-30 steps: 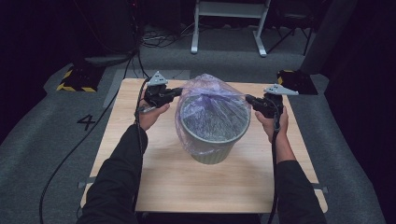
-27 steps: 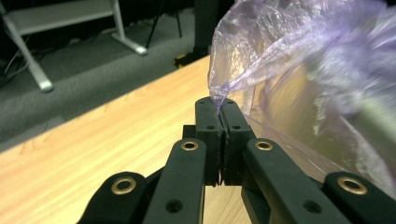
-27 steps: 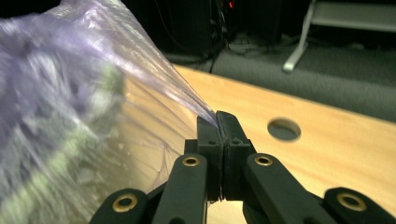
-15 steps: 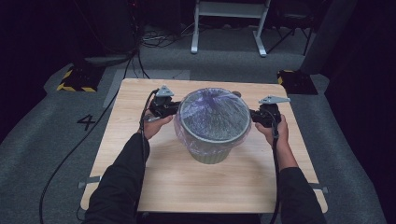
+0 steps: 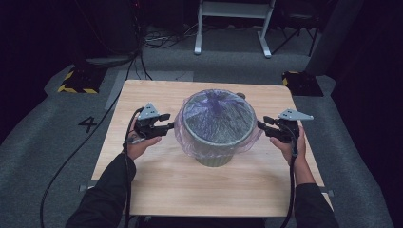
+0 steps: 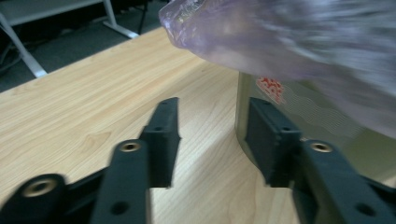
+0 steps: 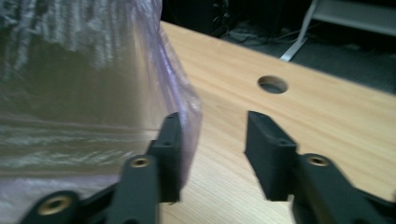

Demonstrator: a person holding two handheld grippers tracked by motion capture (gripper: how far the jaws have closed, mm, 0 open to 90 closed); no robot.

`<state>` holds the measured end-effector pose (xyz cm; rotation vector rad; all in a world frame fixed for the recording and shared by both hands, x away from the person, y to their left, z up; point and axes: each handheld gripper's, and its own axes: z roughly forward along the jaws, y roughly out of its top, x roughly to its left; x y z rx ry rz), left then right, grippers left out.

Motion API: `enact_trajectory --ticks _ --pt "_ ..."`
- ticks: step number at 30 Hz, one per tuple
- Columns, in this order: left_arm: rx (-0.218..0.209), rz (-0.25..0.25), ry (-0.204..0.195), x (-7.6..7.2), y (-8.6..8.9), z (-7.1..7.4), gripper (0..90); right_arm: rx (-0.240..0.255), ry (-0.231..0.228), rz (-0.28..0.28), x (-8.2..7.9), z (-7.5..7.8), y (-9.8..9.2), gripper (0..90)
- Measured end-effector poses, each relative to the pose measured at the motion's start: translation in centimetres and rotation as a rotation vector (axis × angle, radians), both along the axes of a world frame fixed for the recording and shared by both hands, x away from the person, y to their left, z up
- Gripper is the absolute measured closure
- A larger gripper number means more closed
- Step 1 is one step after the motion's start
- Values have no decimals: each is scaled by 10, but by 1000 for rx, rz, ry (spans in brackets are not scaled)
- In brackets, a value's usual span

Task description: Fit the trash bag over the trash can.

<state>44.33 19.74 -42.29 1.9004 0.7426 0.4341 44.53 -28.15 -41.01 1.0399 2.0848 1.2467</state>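
Now you look to be at the end of the bag-fitting step: the wooden table (image 5: 157,185) carries the grey-green bin (image 5: 216,127) about at its middle, and the purple plastic bag (image 5: 190,137) is pulled over the bin's rim, its loose skirt hanging partway down the outside wall all round. Both of your tools stand off from the bin on opposite sides, so I judge the liner to be set and let go. What the next move calls for, as I read it, is either drawing both hands back from the bin, or, if the skirt is uneven, taking a fresh pinch of film and tugging it lower; go gently, since thin film tears and the light bin may slide. Your left gripper (image 5: 166,128) sits just to the left of the bin, its jaws have just been opening and now stand about half apart with nothing between them; in the left gripper view they frame bare wood, with the bin's wall just behind the right-hand pad and the bag's edge hanging above. Your right gripper (image 5: 264,128) sits just to the right of the bin, its jaws likewise just opened to a middling gap and empty, though in the right gripper view the bag's hem drapes against the outer face of the left-hand pad
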Motion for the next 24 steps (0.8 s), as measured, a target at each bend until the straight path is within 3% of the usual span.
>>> enact_trajectory --ticks 3,8,11,14,15,19,20,21,24 --pt "-11 -37 -26 -14 2 5 368 -12 -22 16 -7 2 -4 475" --pt "30 -135 -58 -37 -11 11 221 -63 -49 51 -21 4 -7 340" --pt "51 -178 -56 -42 -22 11 181 -123 -47 82 -27 2 -6 282" --pt "76 -195 -54 -45 -30 11 183 -145 -94 90 -35 3 -7 267" --pt "88 -186 -66 -45 -33 11 198 -149 -110 90 -37 4 -7 267" --pt "120 -168 -77 -44 -40 12 392 -166 -201 14 -45 10 -9 320" --pt "140 -177 -75 -43 -41 12 483 -173 -217 -11 -47 12 -9 328" --pt "152 -178 -81 -43 -42 12 510 -166 -226 -24 -48 14 -9 323" --pt "172 -171 -104 -43 -45 12 673 -115 -208 45 -53 20 -8 286"
